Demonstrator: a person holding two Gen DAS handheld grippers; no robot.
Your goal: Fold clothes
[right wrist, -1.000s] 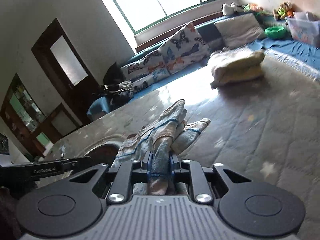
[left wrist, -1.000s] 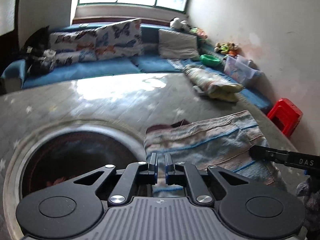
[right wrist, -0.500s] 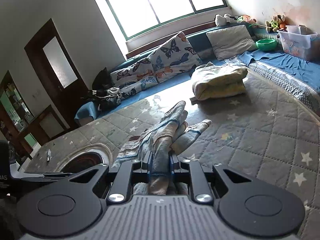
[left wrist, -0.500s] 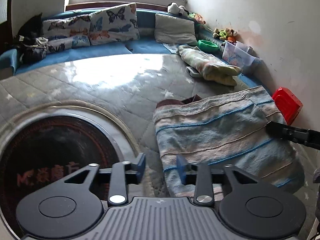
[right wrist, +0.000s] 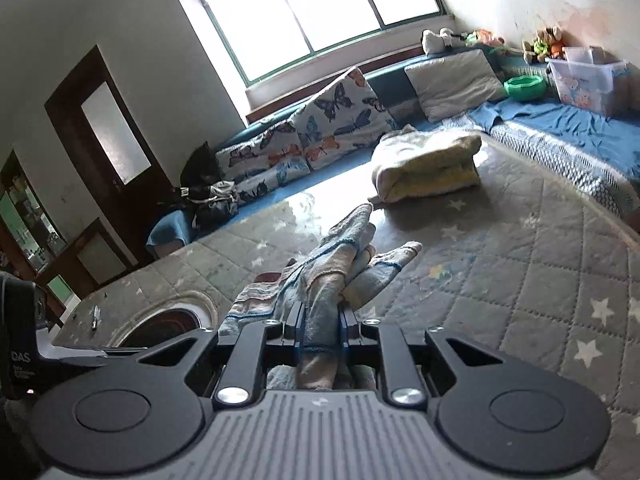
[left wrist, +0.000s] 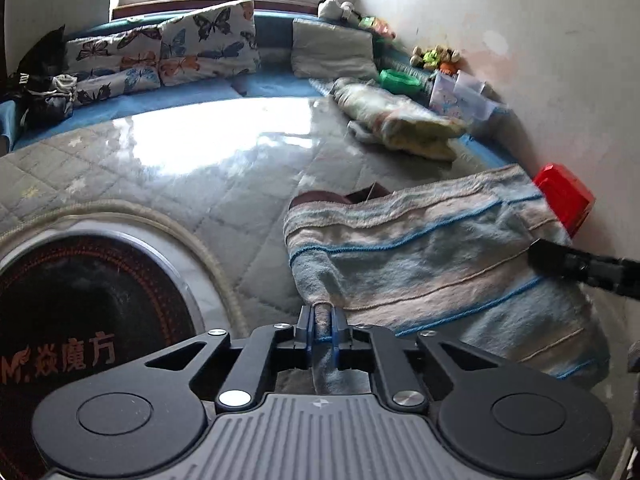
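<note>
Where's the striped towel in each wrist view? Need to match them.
Left wrist: striped towel spreads across centre-right, one corner pinched in the left gripper.
Right wrist: towel bunched at centre, running up from the right gripper.
Shared landmark: butterfly pillows under the window.

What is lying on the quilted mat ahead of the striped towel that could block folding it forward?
Nothing visible right ahead. Both the left gripper and right gripper are shut on the striped towel. The quilted mat beyond it is bare up to the folded yellow blanket, which lies well farther back.
</note>
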